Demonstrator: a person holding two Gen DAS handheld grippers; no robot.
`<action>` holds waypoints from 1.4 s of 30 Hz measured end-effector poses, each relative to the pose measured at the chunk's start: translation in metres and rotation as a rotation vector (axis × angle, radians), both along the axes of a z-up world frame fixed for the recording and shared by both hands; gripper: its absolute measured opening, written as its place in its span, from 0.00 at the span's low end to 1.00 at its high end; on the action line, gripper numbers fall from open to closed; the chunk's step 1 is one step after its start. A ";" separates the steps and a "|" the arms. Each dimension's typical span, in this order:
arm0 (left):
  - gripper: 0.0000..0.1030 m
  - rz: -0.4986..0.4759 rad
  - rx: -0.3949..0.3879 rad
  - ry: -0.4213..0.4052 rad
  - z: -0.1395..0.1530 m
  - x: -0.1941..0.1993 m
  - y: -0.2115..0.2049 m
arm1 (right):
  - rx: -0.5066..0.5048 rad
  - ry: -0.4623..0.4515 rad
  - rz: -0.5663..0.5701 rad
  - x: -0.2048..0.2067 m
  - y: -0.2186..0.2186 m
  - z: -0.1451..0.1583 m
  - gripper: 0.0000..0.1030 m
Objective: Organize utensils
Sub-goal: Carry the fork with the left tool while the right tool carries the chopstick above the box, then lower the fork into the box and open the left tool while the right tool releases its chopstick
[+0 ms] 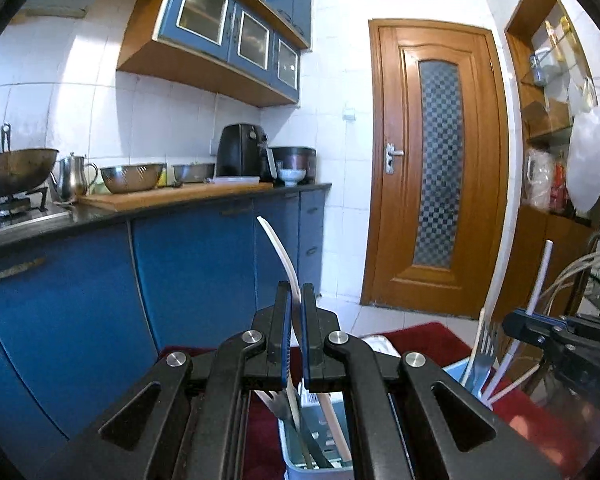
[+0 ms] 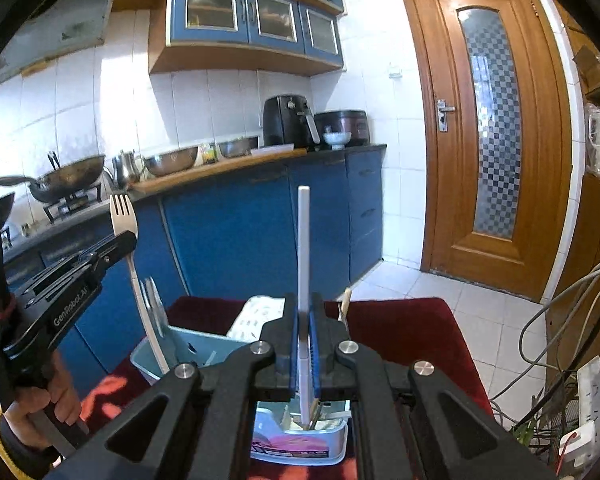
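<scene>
My left gripper is shut on a white plastic fork, held upright above a pale blue utensil holder with forks and knives in it. The fork's tines show in the right wrist view, where the left gripper grips its neck. My right gripper is shut on a straight white utensil handle, upright above a white container of utensils. The right gripper also shows at the right of the left view. A metal fork stands in a blue bin.
Both containers sit on a red cloth-covered surface. Blue kitchen cabinets with a counter of pots and bowls lie ahead. A wooden door is at the right. Cables and a power strip hang at the far right.
</scene>
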State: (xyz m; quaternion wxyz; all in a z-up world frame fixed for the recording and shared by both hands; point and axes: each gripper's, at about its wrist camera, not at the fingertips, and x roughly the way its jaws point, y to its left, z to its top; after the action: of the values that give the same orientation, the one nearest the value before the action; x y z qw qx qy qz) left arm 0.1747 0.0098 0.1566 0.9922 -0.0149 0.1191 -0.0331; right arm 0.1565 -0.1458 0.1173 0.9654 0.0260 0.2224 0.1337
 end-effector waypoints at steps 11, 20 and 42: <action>0.02 -0.049 -0.013 0.078 -0.040 0.006 -0.009 | -0.004 0.080 0.034 0.013 0.004 -0.027 0.07; 0.27 -0.071 -0.026 0.121 -0.045 -0.004 -0.010 | 0.033 0.057 0.042 0.003 -0.001 -0.020 0.28; 0.28 -0.119 -0.044 0.183 -0.022 -0.070 -0.011 | 0.121 0.096 0.105 -0.065 -0.008 -0.001 0.32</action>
State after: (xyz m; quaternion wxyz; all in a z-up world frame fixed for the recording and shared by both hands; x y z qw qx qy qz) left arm 0.1045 -0.0012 0.1345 0.9729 -0.0326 0.2091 -0.0932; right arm 0.0918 -0.1536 0.1164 0.9419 0.0788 0.2611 0.1960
